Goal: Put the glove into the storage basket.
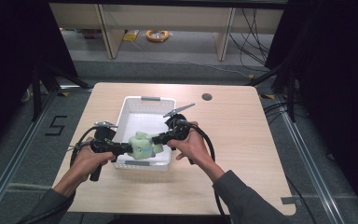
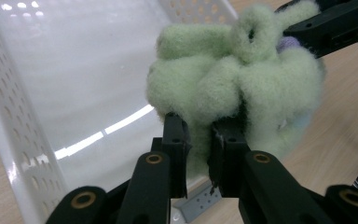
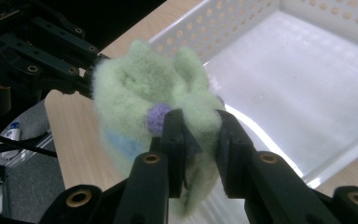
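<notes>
Both grippers' jaws pinch green plush toy (image 1: 142, 145) over white basket (image 1: 135, 103), basket bare inside.

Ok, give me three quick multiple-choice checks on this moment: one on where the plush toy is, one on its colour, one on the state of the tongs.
1. Where is the plush toy?
A. Held above the near end of the white basket
B. Lying on the floor
C. On the bare table beyond the basket

2. What is the toy's main colour?
A. Red
B. Pale green
C. Black

3. How are the left tongs and right tongs set?
A. Both wide open, clear of the toy
B. Only the left tongs grip it
C. Both pinch the toy's fluff

Answers:
1. A, since the high view shows the toy between the two hands over the basket's near rim.
2. B, as both gripper views show pale green fleece with a small purple spot.
3. C, because each gripper view shows fluff squeezed between its own jaws.
</notes>
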Motion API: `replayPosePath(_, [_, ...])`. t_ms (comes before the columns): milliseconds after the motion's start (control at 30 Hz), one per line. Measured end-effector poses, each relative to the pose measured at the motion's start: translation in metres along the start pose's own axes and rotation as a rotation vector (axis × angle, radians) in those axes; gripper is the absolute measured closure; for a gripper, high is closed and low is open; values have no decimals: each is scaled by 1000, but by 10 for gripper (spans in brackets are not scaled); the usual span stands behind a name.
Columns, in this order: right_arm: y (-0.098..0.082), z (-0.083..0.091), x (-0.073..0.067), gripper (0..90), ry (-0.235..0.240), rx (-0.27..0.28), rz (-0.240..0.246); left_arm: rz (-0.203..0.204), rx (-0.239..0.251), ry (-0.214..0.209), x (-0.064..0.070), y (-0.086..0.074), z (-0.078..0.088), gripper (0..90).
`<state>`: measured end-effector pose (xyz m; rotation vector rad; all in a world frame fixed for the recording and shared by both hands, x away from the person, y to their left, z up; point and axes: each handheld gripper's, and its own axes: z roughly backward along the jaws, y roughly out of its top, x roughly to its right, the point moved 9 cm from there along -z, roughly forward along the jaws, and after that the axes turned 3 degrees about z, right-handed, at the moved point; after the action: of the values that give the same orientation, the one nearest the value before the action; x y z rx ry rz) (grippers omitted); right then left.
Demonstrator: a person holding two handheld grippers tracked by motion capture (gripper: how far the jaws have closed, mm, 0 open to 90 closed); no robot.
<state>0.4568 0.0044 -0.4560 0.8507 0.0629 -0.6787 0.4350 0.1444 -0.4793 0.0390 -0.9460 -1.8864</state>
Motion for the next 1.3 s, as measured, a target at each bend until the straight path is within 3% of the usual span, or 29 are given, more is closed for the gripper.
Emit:
replayPosePath(100, [2,-5,3,755,-9,-8,10,7,-17,-5,-4,-1,-2,773])
replayPosePath(300, [2,-19,8,755,-10,-31,-24,35,-43,13,-18,-1,-10,772])
replayPosePath(367, [1,-24,12,755,-19,-37,-7,32,-72,18,-22,-3,-16,771])
replayPosePath(533, [-4,-32,17,755,-41,-67,-43,52,-80,21,-24,-3,-25,771])
replayPosePath(567, [-7,-34,19,754,-50,-87,-69,55,-88,30,-24,-5,-27,771])
replayPosePath(633, [-8,-38,23,754,-50,-78,-47,50,-92,35,-25,-5,-30,770])
replayPosePath(800, [-14,-47,28,753,-71,-116,-81,30,-135,56,-29,-7,-37,769])
replayPosePath(867, [-16,-50,29,751,-70,-122,-70,23,-145,68,-31,-7,-40,768])
replayPosePath(1100, [-20,-56,30,746,-93,-157,-52,27,-161,70,-33,-9,-43,763])
replayPosePath(1167, [-22,-57,29,744,-97,-175,-62,7,-188,77,-34,-13,-44,760])
replayPosePath(1300, [-22,-59,29,740,-103,-173,-42,18,-187,72,-34,-14,-46,755])
